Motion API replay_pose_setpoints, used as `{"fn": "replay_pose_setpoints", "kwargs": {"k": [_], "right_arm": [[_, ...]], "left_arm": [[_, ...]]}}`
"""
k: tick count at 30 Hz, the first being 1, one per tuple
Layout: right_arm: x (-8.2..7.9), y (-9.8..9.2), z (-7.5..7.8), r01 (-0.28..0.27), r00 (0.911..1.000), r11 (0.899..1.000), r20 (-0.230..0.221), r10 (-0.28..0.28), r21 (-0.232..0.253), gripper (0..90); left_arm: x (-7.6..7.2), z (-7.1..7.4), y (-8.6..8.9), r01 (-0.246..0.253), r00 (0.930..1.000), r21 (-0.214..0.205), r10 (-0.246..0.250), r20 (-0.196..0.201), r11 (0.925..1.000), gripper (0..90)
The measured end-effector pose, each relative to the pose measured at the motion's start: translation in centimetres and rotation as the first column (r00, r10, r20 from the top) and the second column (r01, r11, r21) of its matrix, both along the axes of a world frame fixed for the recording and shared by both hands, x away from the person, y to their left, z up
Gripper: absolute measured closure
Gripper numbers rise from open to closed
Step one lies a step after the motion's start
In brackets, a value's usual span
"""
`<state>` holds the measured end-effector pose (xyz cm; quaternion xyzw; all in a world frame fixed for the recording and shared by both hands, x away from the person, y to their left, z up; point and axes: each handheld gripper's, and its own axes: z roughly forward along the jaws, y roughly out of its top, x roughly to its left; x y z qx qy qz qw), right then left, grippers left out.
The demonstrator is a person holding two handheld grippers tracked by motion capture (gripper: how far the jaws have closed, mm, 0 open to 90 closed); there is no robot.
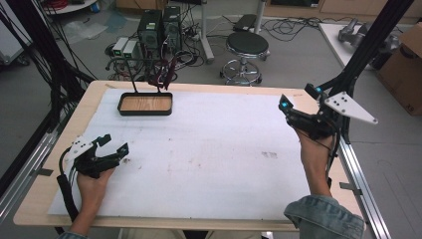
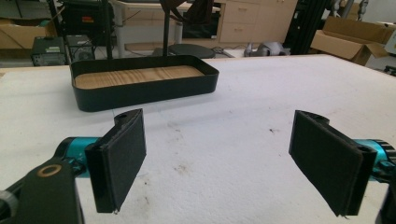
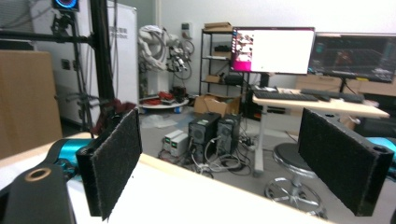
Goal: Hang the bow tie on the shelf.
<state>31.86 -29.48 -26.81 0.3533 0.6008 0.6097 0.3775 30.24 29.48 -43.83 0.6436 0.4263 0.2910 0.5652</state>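
Looking over the table, I saw the black tray (image 1: 146, 104) with its wood-grain floor sitting at the far left of the white mat (image 1: 214, 154), holding nothing that I could make out. In the left gripper view the same tray (image 2: 144, 91) lay straight ahead of the jaws, well apart from them, with bare mat between. My left gripper (image 1: 112, 146) rested low at the near left, its padded fingers (image 2: 119, 158) spread wide and holding nothing. My right gripper (image 1: 285, 104) was at the far right edge of the table, raised and pointing out over the room; its fingers (image 3: 112, 161) also stood wide apart and empty, with a stool (image 3: 299, 172) and computer towers (image 3: 215, 133) beyond. I judged that the work had scarcely begun: nothing gripped, nothing placed, and the whole approach to the tray left to do.
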Motion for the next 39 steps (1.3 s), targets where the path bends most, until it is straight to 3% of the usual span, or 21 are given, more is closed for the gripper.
{"fn": "replay_pose_setpoints", "kwargs": {"k": [5, 11, 28, 33, 35, 39], "right_arm": [[-2.1, -1.4, -2.8, 0.030, 0.9994, 0.999, -0.016, -0.030, 0.026, 12.6], [-4.1, -2.1, -5.9, 0.054, 0.9978, 0.998, -0.040, -0.053, 0.020, 12.6], [-5.5, -2.2, -13.7, 0.082, 0.9856, 0.996, -0.151, -0.076, 0.035, 12.4], [-5.6, -2.2, -15.0, 0.078, 0.9809, 0.996, -0.182, -0.069, 0.044, 12.5], [-5.7, -2.2, -15.2, 0.079, 0.9795, 0.995, -0.191, -0.065, 0.068, 12.5], [-5.8, -2.3, -15.2, 0.075, 0.9794, 0.995, -0.193, -0.061, 0.069, 12.5]], "left_arm": [[0.0, 0.0, 0.0, -0.002, 1.0000, 0.003, 0.002, -0.002, 1.0000, 19.0], [0.0, 0.0, 0.0, -0.006, 1.0000, 0.005, 0.006, -0.002, 1.0000, 19.0], [0.0, -0.1, -0.1, -0.011, 0.9999, 0.013, 0.011, -0.007, 0.9999, 19.0], [0.0, -0.1, -0.1, -0.014, 0.9998, 0.013, 0.014, -0.011, 0.9998, 19.0], [0.0, -0.1, -0.1, -0.014, 0.9998, 0.012, 0.014, -0.012, 0.9998, 19.0], [0.0, -0.1, -0.1, -0.016, 0.9998, 0.013, 0.016, -0.015, 0.9998, 19.0]]}}
